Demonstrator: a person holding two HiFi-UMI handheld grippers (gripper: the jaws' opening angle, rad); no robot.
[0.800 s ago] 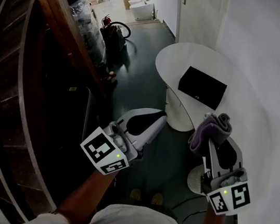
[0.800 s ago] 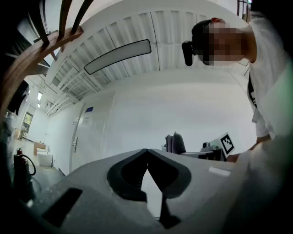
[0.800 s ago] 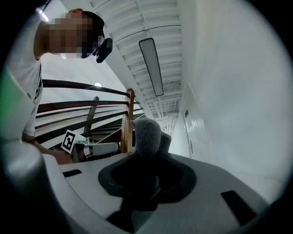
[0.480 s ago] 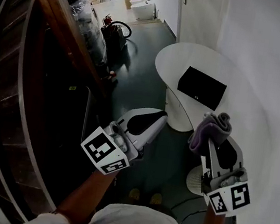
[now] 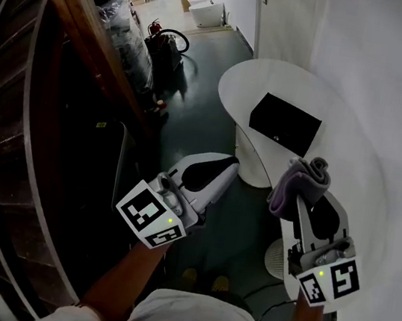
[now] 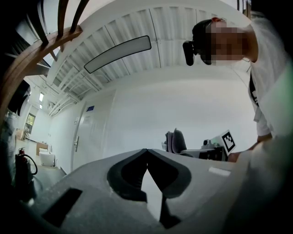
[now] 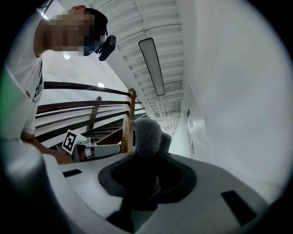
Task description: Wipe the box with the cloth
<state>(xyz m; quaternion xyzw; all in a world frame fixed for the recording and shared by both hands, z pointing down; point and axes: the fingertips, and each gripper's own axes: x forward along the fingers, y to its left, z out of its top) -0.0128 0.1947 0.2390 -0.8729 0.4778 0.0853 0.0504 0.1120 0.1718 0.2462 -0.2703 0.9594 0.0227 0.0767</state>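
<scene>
- Grey fluffy cloth (image 7: 146, 132) is pinched in my right claw (image 7: 145, 157). The jaws are clamped on its lower part, and the rest stands up above them as a bundle.
- My left claw (image 6: 147, 151) holds nothing. Its two jaws are pressed together at the tips.
- Compared with a moment ago, almost nothing is different. Both claws hang at the same height in front of me, and the right one is only slightly more to the left in the head view. The cloth sits the same way in the jaws.
- From this I judge that the wiping has not begun yet. The cloth is ready, but I must first carry it forward and down to the box.
- The black box (image 5: 285, 124) lies flat on the white round table (image 5: 246, 88). It is well apart from both claws, nearer to my right one, and nothing touches it.
- About writing: the marker cubes (image 5: 150, 216) show only black-and-white square patterns, no letters. The box has a small pale mark near its front edge, too small to read.
- Farther away, a small blue sign (image 6: 89, 108) hangs above the door (image 6: 87, 137). I cannot read it.
</scene>
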